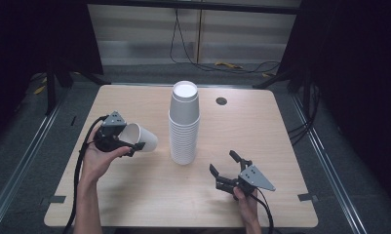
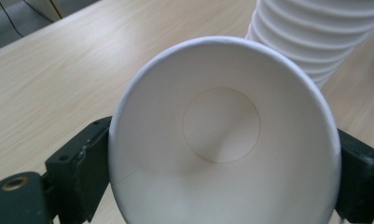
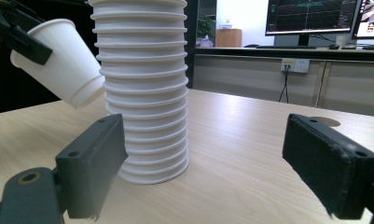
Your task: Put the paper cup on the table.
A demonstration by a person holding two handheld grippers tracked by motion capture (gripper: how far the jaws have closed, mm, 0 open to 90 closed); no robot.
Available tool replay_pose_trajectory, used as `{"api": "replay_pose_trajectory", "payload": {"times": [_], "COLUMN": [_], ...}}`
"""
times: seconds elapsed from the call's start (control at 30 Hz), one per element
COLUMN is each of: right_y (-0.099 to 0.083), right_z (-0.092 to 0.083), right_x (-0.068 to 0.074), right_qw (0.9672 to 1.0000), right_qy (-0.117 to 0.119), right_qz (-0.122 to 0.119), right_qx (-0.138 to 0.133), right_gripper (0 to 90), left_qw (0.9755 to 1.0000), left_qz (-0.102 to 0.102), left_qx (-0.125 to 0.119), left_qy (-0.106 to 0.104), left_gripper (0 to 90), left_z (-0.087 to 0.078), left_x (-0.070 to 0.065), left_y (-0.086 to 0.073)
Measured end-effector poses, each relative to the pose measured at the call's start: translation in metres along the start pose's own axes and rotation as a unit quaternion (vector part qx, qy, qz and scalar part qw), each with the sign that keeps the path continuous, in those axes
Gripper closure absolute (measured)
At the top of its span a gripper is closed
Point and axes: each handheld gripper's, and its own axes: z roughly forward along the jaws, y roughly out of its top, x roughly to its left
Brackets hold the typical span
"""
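Observation:
A tall stack of white paper cups (image 1: 184,123) stands upside down at the middle of the wooden table (image 1: 261,131). Left of it my left gripper (image 1: 130,139) is shut on a single white paper cup (image 1: 142,138), held off the table near its rim and tipped on its side, base toward the stack. In the left gripper view I look into that single cup (image 2: 222,135) with the black jaws pressing on both sides and the stack (image 2: 315,32) behind it. My right gripper (image 1: 225,165) stands open low at the front right, aimed at the stack (image 3: 145,88), nothing between its fingers.
A round cable hole (image 1: 221,101) lies in the table's far right part. Cables (image 1: 217,62) run over the floor behind the table. Monitors and a counter (image 3: 310,28) stand far behind in the right gripper view.

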Motion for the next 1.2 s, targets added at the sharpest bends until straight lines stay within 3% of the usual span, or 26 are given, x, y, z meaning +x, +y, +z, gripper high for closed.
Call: {"api": "replay_pose_trajectory", "payload": {"times": [0.23, 0.33, 0.6, 0.7, 0.87, 1.2], "right_y": [0.0, 0.0, 0.0, 0.0, 0.0, 0.0], "right_z": [0.0, 0.0, 0.0, 0.0, -0.001, -0.001], "right_x": [0.0, 0.0, 0.0, 0.0, 0.001, 0.001], "right_qw": [1.0, 1.0, 1.0, 1.0, 1.0, 1.0], "right_qy": [0.002, 0.001, 0.004, 0.004, -0.001, 0.002], "right_qz": [0.0, -0.002, 0.0, -0.001, -0.007, -0.004], "right_qx": [-0.001, -0.001, -0.004, -0.004, -0.002, -0.004], "right_gripper": [13.2, 13.2, 13.1, 13.2, 13.4, 13.2], "left_qw": [0.9988, 0.9969, 0.9929, 0.9892, 0.9846, 0.985], "left_qz": [0.001, 0.019, 0.013, 0.017, 0.021, 0.025], "left_qx": [0.047, 0.075, 0.115, 0.14, 0.169, 0.163], "left_qy": [0.017, 0.017, 0.028, 0.039, 0.04, 0.049], "left_gripper": [9.5, 9.4, 9.0, 8.7, 8.4, 6.4], "left_z": [0.01, 0.017, 0.032, 0.036, 0.042, 0.056], "left_x": [0.005, 0.004, 0.0, 0.002, 0.005, 0.001], "left_y": [0.006, 0.01, 0.012, 0.015, 0.015, 0.019]}}
